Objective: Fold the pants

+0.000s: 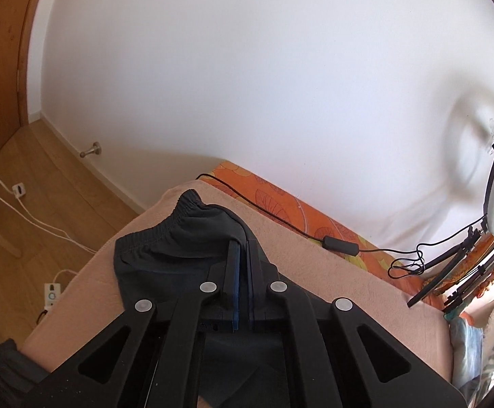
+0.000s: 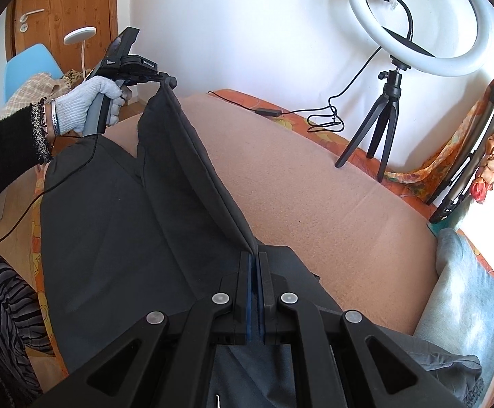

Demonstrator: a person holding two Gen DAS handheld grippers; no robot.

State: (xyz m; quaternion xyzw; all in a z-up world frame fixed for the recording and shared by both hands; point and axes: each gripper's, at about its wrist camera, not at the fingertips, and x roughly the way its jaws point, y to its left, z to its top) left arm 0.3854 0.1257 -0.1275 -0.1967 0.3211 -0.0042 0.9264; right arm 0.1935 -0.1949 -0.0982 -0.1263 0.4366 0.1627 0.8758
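Note:
Dark grey pants (image 2: 111, 221) lie on the peach blanket (image 2: 315, 187) of a bed. One folded edge is lifted and stretched taut between both grippers. My right gripper (image 2: 254, 255) is shut on the near end of that edge. My left gripper (image 2: 167, 83), held by a white-gloved hand (image 2: 90, 102), pinches the far end. In the left wrist view the left gripper (image 1: 242, 243) is shut on the pants (image 1: 165, 251) just below the gathered elastic waistband (image 1: 169, 219), which hangs to its left above the blanket (image 1: 332, 272).
A ring light on a small tripod (image 2: 383, 102) stands at the bed's far side, with its black cable (image 2: 298, 112) trailing over the orange sheet. A light blue pillow (image 2: 461, 289) lies at the right. Wooden floor with a power strip (image 1: 51, 294) lies left of the bed.

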